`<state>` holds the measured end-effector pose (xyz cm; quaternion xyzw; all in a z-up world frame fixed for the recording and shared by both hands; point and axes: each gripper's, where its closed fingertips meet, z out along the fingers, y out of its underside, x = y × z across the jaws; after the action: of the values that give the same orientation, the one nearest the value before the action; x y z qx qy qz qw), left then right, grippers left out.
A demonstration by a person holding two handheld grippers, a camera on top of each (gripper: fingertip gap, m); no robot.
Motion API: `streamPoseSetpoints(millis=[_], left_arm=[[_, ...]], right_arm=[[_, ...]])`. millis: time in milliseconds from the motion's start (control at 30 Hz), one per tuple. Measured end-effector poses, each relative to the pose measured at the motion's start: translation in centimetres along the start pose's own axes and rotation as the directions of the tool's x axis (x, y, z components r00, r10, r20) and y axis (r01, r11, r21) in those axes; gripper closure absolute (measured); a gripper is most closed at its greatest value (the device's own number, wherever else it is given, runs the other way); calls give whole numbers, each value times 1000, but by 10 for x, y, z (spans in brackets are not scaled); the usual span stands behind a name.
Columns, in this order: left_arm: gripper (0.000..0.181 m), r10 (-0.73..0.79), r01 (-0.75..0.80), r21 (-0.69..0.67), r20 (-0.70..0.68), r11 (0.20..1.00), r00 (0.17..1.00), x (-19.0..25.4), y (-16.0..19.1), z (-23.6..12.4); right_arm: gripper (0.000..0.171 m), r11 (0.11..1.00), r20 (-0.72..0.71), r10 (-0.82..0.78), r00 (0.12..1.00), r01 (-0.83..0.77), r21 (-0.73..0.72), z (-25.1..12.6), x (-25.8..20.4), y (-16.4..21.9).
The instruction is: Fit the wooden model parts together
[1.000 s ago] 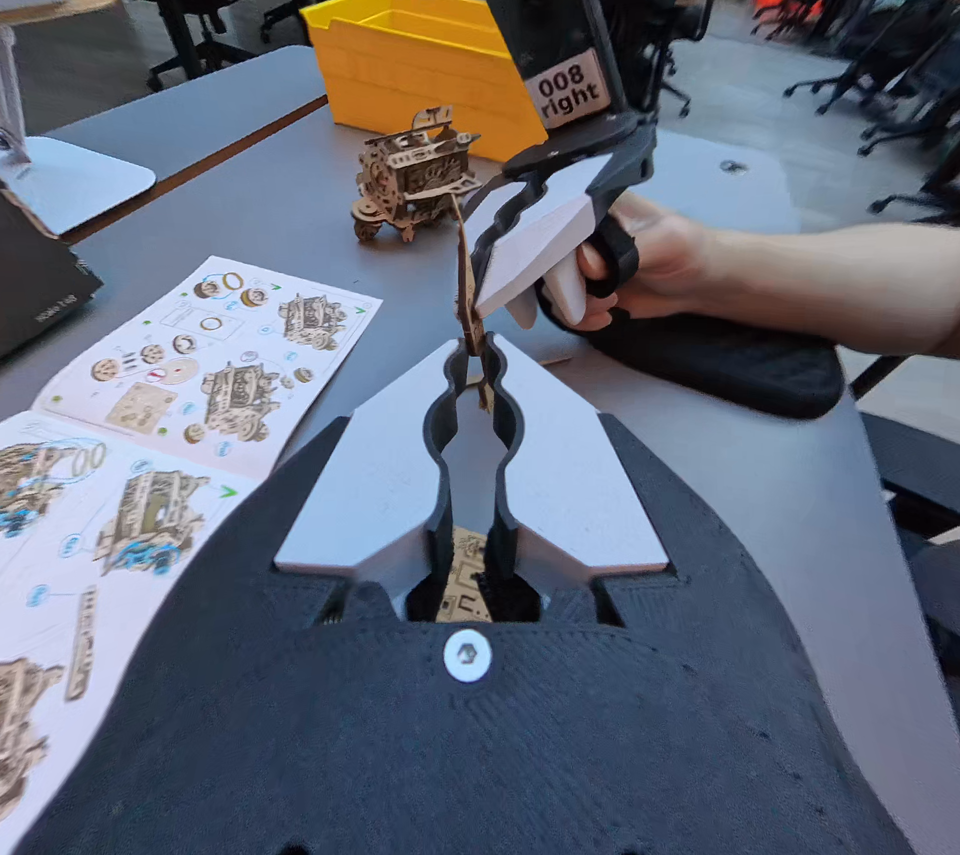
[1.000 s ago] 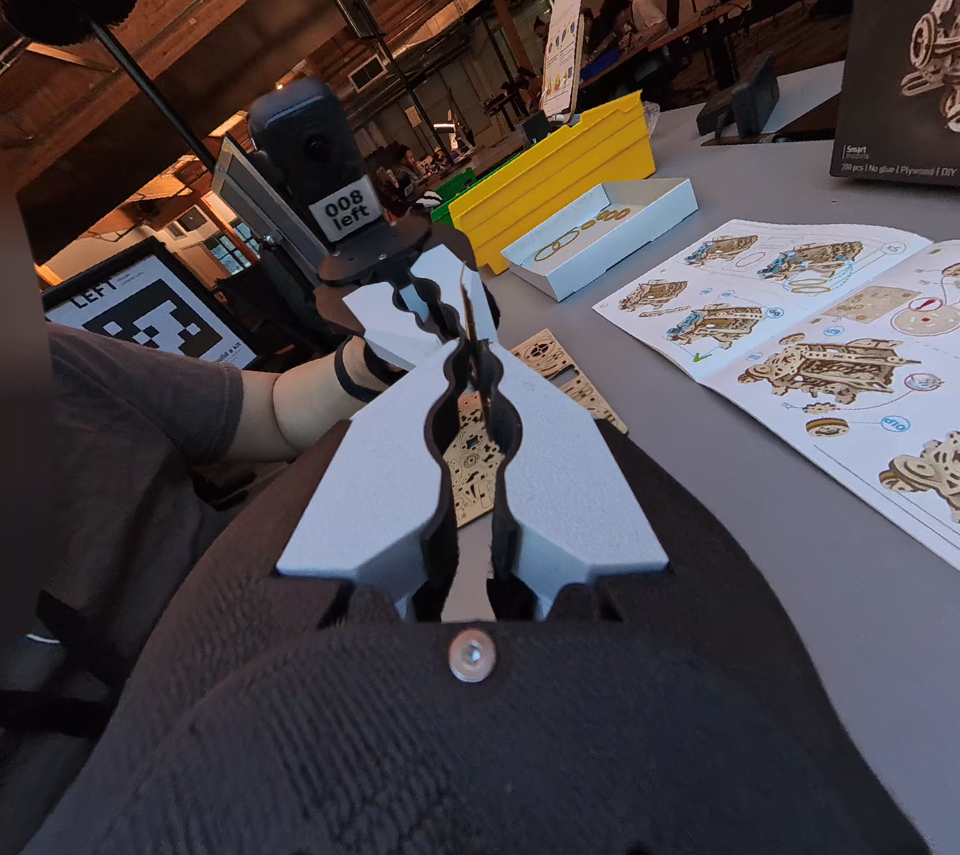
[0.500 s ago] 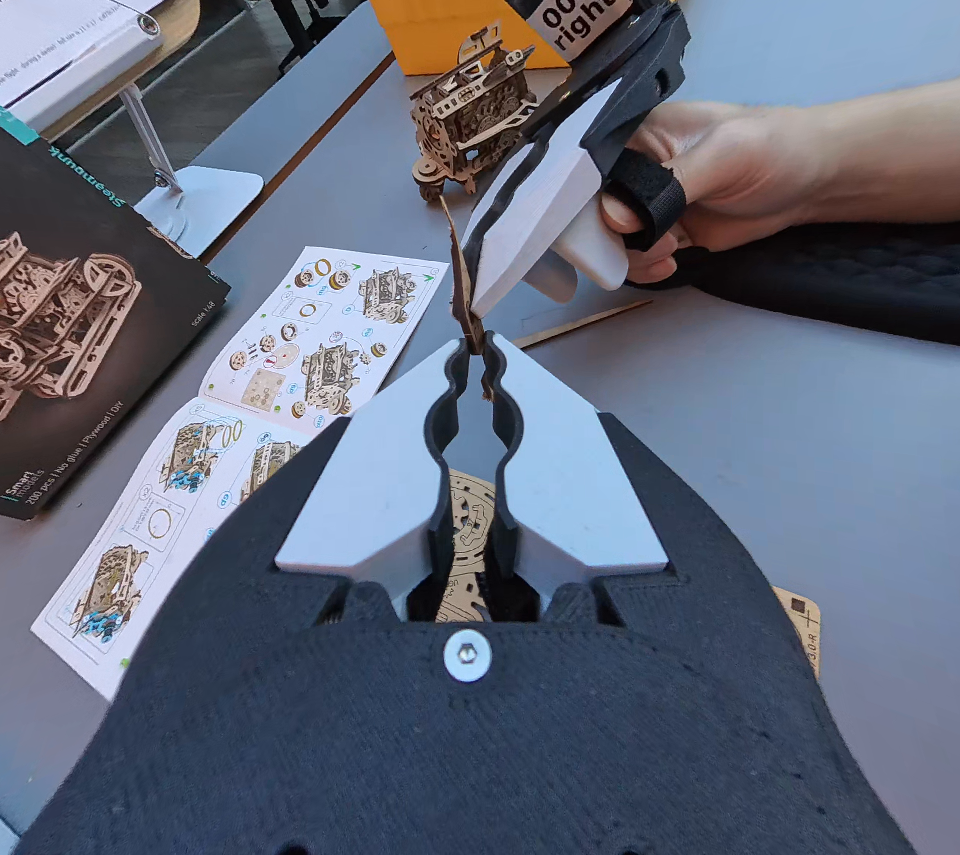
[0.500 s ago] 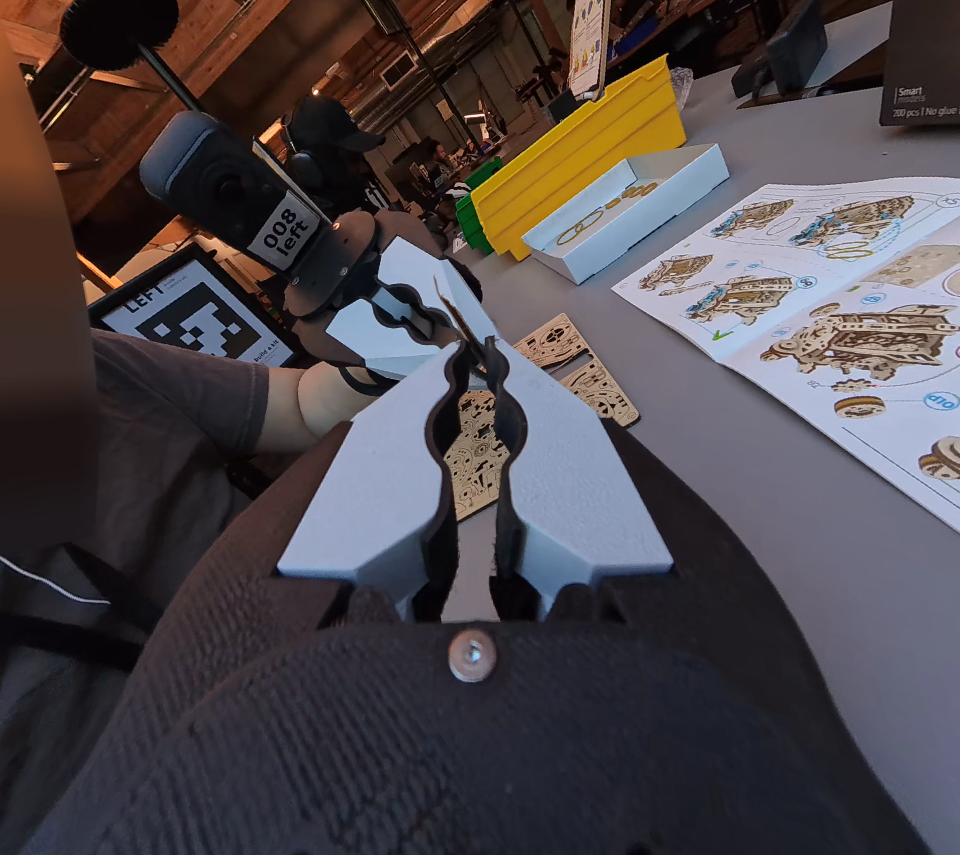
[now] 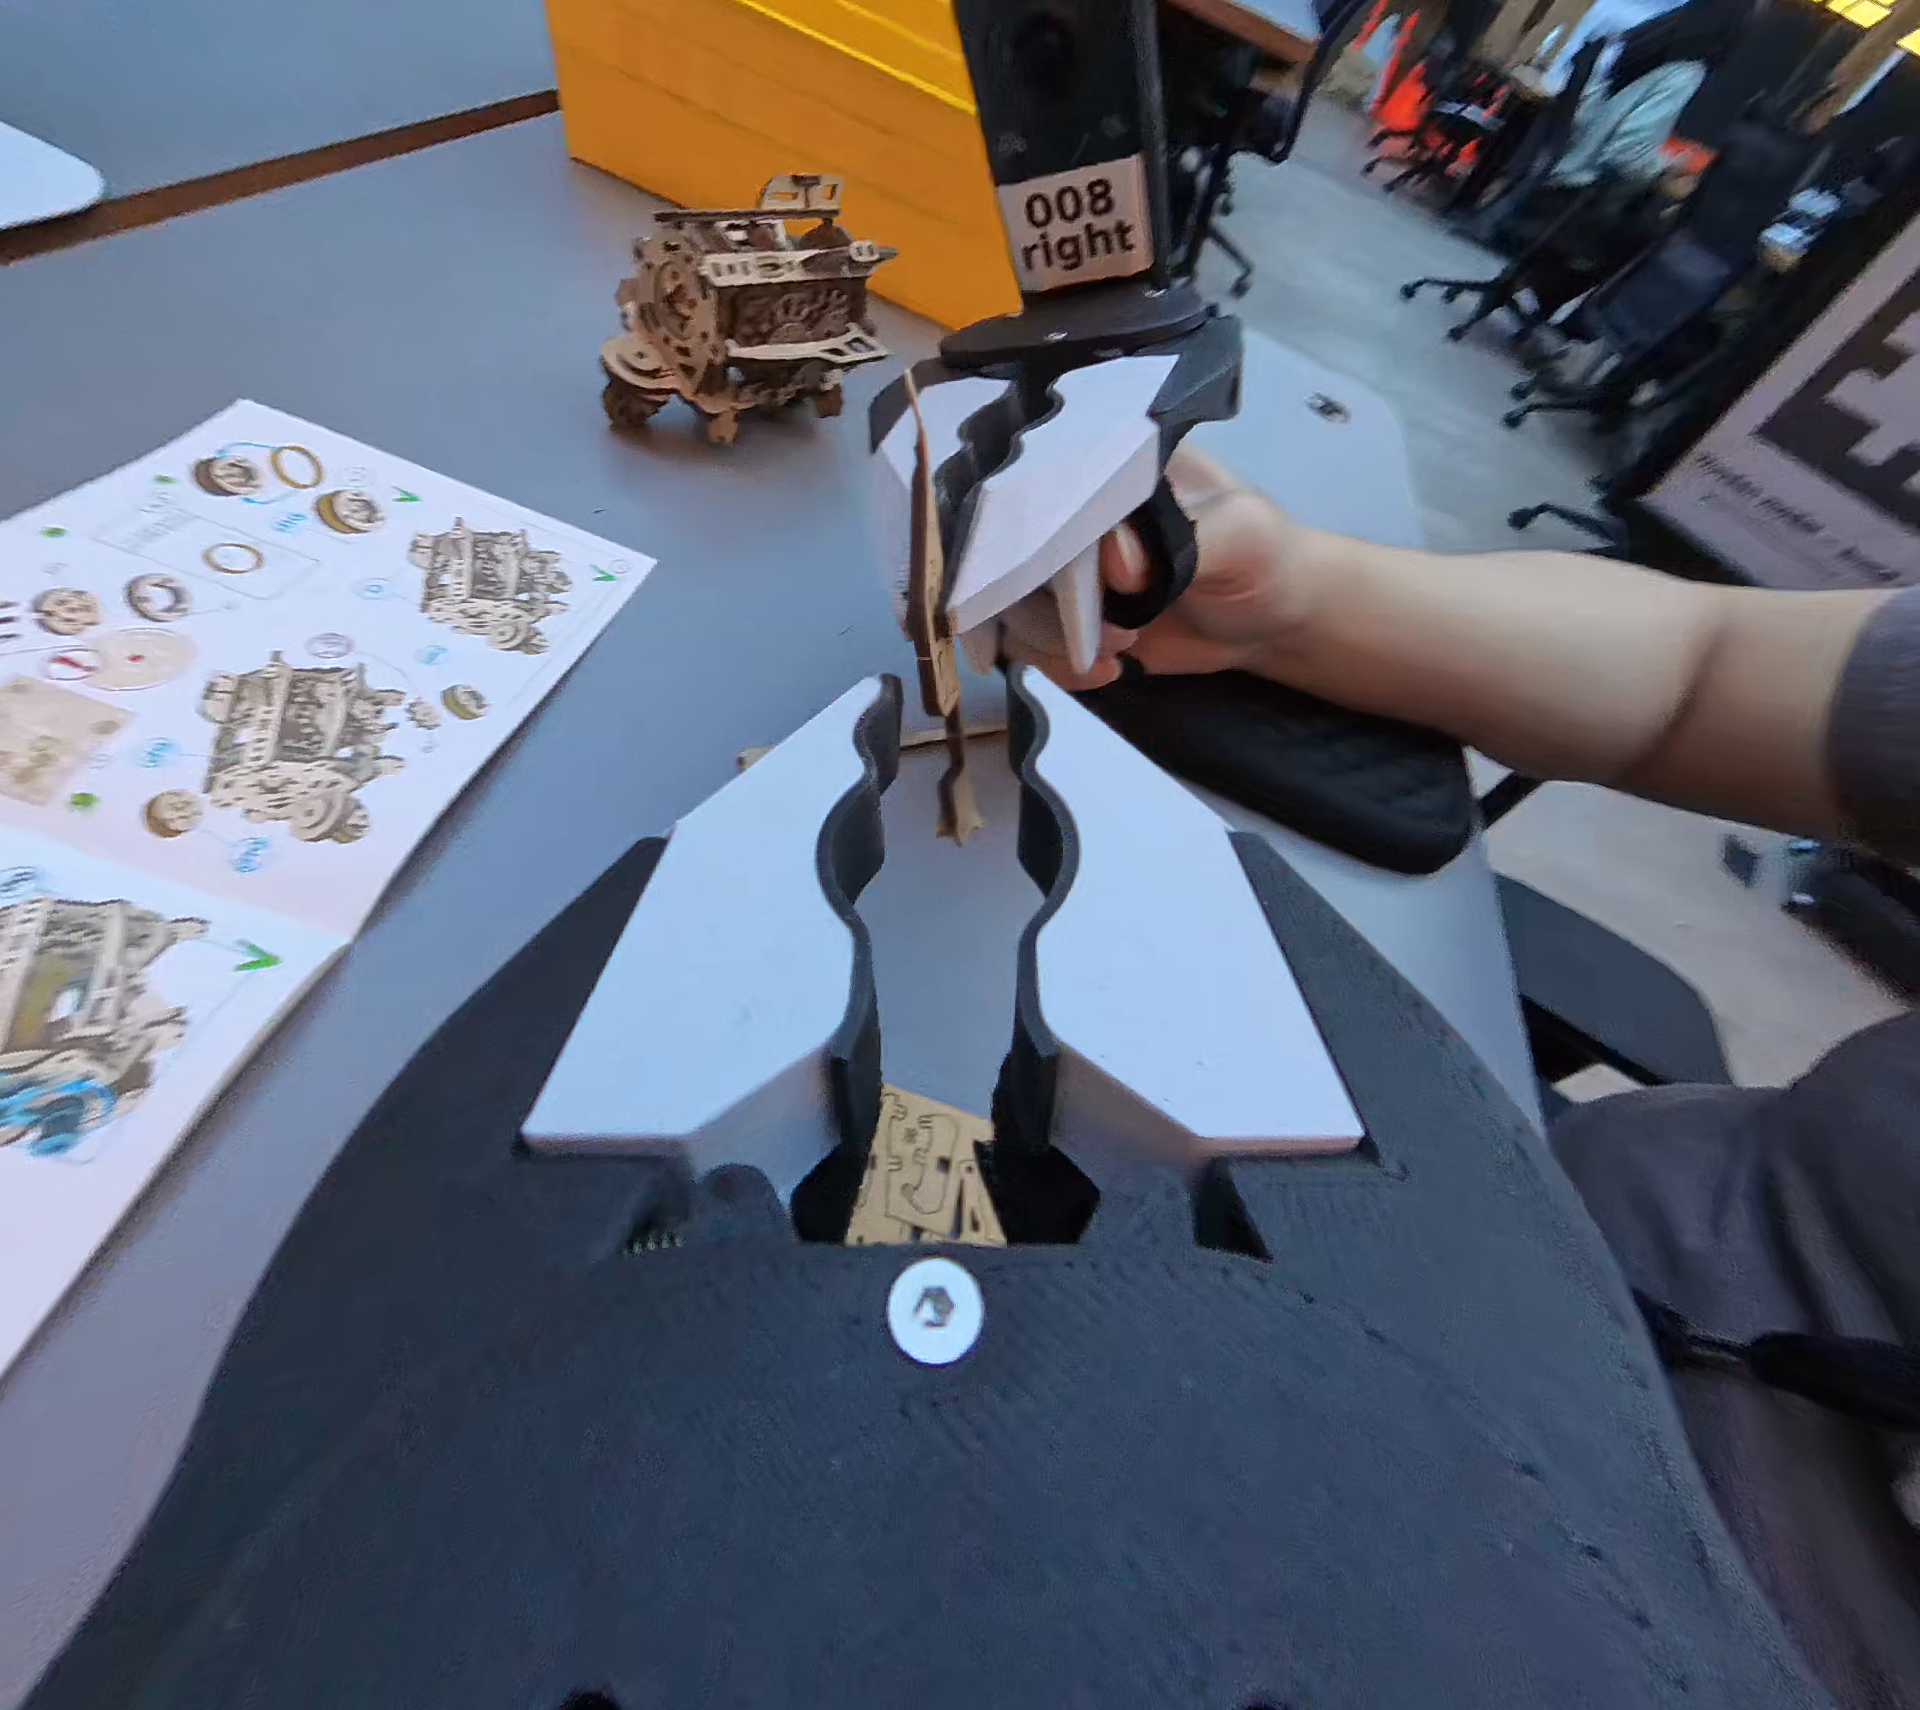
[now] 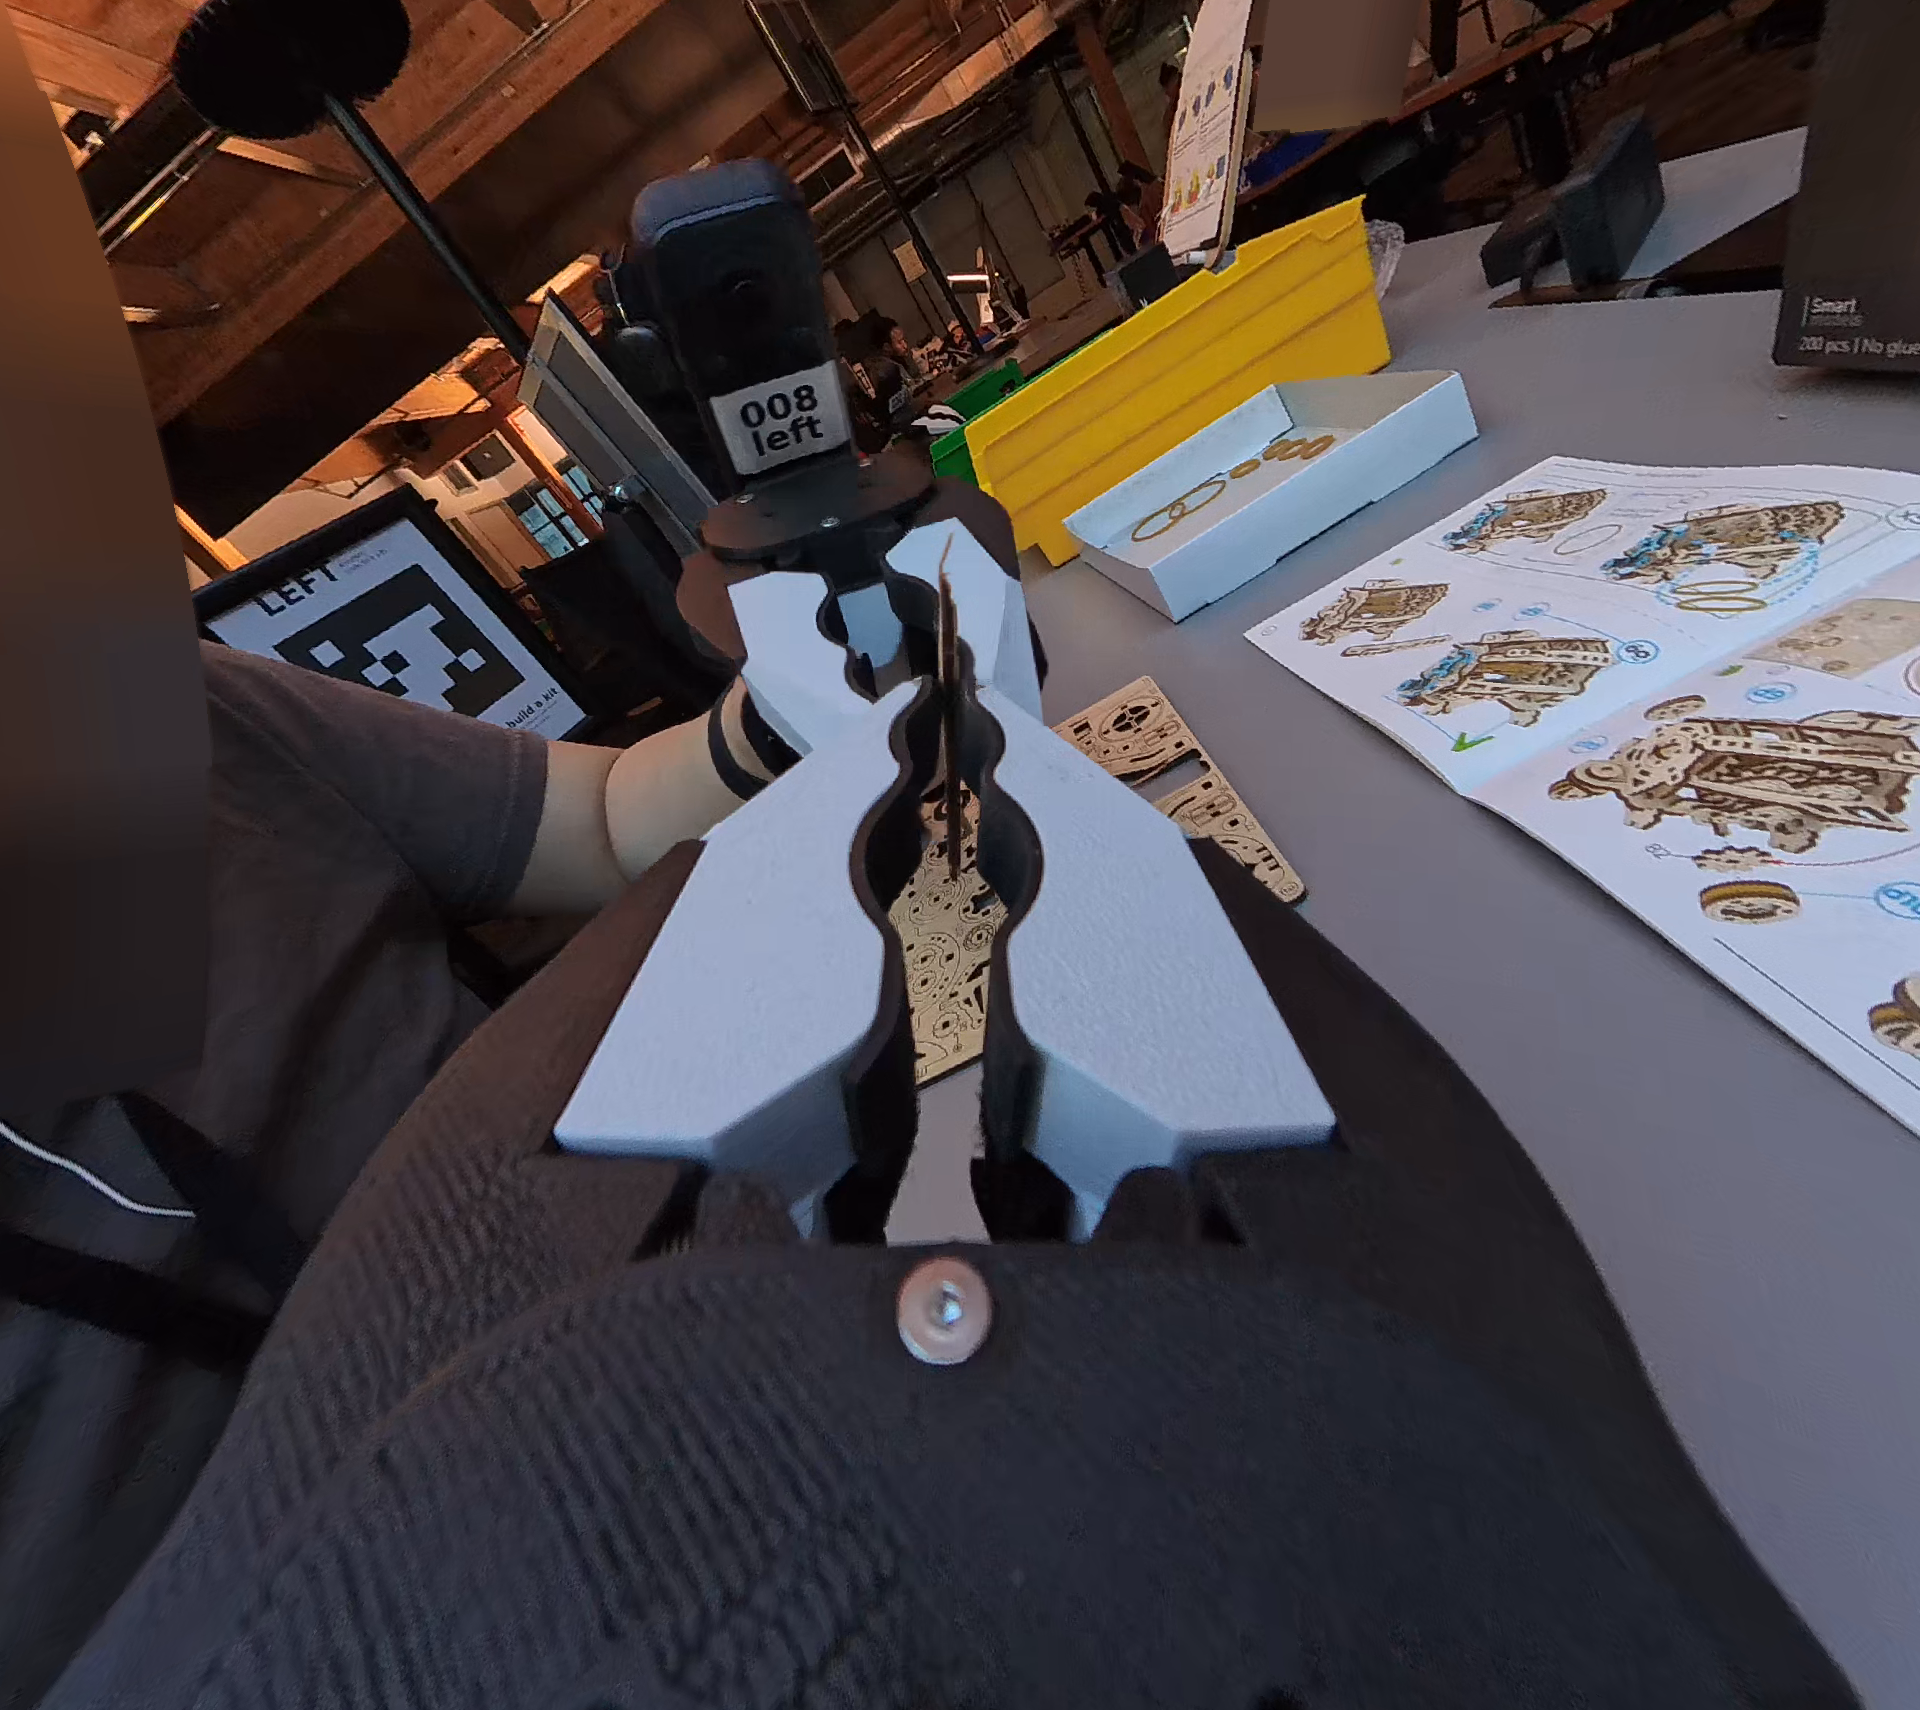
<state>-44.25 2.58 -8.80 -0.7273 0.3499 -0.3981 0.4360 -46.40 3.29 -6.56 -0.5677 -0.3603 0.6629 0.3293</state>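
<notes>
Released since earlier: left gripper [image 5: 951, 704] is now gaping apart, holding nothing; right gripper [image 6: 943, 704] is still pinching thin wooden part [image 5: 928, 580] edgewise.

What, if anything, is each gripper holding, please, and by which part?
The right gripper pinches the thin wooden piece near its middle; the left gripper is open, holding nothing.

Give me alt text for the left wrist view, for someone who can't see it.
The left gripper, open, faces the right gripper, which is shut on a thin wooden part hanging between the left one's fingers. Behind, on the gray table, sit a partly built wooden model, a yellow bin and an instruction sheet.
</notes>
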Motion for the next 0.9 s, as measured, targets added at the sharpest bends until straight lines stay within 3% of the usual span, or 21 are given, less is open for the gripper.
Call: streamPoseSetpoints(millis=[33, 233, 567, 633, 733, 900], left_arm=[[163, -34, 35, 19, -52, 999, 998, 5, -3, 0], [181, -85, 84, -13, -129, 996, 988, 11, 5, 4], [181, -209, 222, 29, -244, 975, 947, 15, -6, -3], [181, -228, 236, 2, -243, 972, 943, 13, -2, -2], [181, -266, 267, -19, -200, 963, 943, 2, 3, -3], [181, -368, 362, -66, -187, 930, 911, -11, 9, -7]], right_arm=[[171, 1000, 4, -6, 1000, 6, -1, 0, -2, 0], [171, 999, 29, 19, 999, -20, 27, -1, -6, -6], [171, 997, 64, 80, 995, -81, 17, -8, -10, -11], [170, 998, 37, 67, 997, -67, -13, -11, -6, -10], [154, 999, -95, 13, 995, -18, -51, -22, 13, -9], [148, 969, -300, -103, 948, 28, -245, -37, 43, 10]])
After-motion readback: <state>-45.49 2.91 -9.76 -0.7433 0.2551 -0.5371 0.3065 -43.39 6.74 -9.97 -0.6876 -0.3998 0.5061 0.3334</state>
